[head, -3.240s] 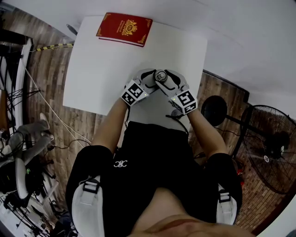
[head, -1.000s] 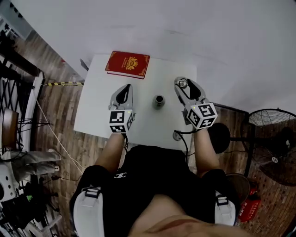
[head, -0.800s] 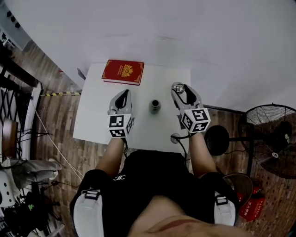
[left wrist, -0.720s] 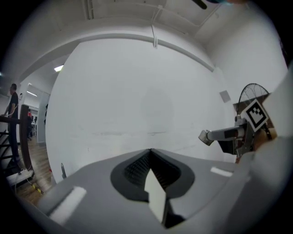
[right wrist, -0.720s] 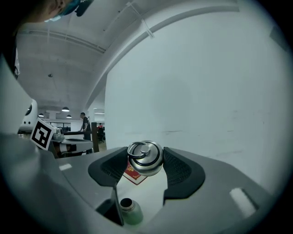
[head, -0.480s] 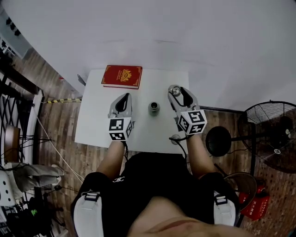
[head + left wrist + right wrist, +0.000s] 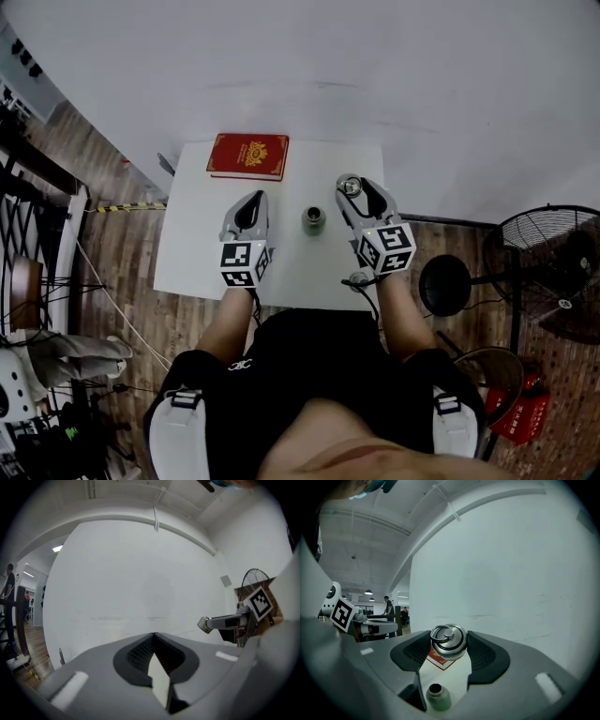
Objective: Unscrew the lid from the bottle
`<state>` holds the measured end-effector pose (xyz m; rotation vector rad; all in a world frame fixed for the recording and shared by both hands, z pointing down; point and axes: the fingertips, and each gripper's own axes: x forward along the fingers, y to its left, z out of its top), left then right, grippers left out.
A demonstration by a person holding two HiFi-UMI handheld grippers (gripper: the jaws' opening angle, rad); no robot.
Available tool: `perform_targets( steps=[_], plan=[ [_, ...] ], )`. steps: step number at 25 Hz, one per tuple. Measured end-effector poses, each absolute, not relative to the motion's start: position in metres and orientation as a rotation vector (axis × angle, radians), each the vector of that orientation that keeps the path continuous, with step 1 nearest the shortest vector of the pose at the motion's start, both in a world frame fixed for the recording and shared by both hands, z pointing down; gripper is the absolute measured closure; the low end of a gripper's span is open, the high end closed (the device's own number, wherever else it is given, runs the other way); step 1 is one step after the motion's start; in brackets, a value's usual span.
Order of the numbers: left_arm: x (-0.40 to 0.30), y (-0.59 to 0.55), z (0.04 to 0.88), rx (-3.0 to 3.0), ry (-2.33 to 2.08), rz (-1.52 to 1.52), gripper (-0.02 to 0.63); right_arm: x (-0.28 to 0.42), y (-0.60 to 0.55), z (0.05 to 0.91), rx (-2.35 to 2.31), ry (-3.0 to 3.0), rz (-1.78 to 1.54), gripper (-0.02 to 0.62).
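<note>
A small green bottle (image 7: 313,219) stands upright on the white table (image 7: 197,244), its mouth uncovered. It also shows low in the right gripper view as the bottle (image 7: 438,696). My right gripper (image 7: 354,186) hovers just right of it, shut on the round metal lid (image 7: 351,187). In its own view the lid (image 7: 448,641), ring on top, sits pinched between the pads of my right gripper (image 7: 448,639). My left gripper (image 7: 251,199) is left of the bottle, shut and empty. Its tips (image 7: 153,635) meet with nothing between them.
A red book (image 7: 248,156) lies at the table's far edge. A white wall rises behind the table. On the wooden floor to the right stand a fan (image 7: 553,272) and a round black base (image 7: 442,284). The table's front edge is near my body.
Some three seconds ago both grippers were together at the bottle. They have since parted, and the lid has gone with the right one. Over the last second hardly anything has moved.
</note>
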<state>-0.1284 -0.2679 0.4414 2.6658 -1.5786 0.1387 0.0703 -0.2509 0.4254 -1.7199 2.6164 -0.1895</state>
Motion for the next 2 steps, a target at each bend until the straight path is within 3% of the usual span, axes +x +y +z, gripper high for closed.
perform_targets(
  steps=[2],
  plan=[
    [-0.1307,-0.2661,0.4375,2.666,-1.576,0.136,0.552,0.0671,-0.2483,0.423,-1.718,2.621,-0.187,0.348]
  ],
)
